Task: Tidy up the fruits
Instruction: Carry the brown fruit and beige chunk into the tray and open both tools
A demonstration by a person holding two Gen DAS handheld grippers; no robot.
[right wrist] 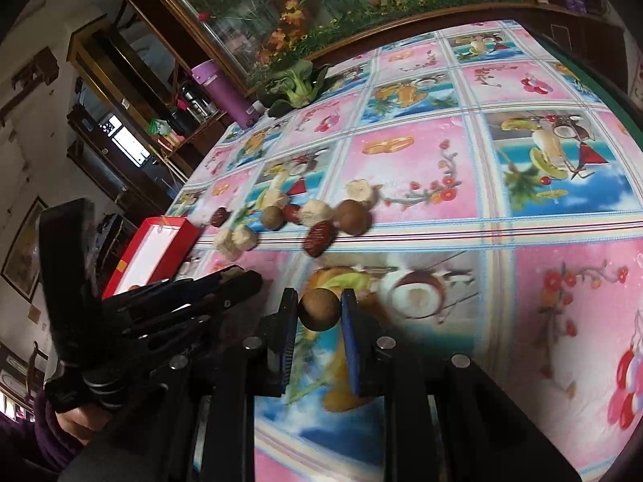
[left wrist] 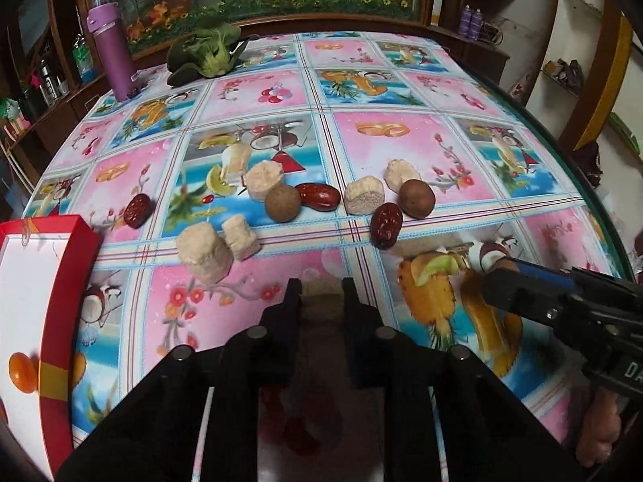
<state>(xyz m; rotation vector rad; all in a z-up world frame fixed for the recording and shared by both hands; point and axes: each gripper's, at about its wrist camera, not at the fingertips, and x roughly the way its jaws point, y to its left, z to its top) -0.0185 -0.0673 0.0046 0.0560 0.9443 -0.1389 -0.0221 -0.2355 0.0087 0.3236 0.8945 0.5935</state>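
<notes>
Presently, a round brown longan (right wrist: 318,308) is clamped between the fingers of the right tool (right wrist: 319,313), raised just above the tabletop (right wrist: 562,221). A pale, blurred chunk (left wrist: 321,293) is gripped between the fingers of the left tool (left wrist: 321,297). Red dates (left wrist: 318,196), further longans (left wrist: 416,197) and pale chunks (left wrist: 204,255) are scattered mid-tabletop. A red box (left wrist: 64,281) is seen at the left edge, with an orange fruit (left wrist: 23,372) inside.
</notes>
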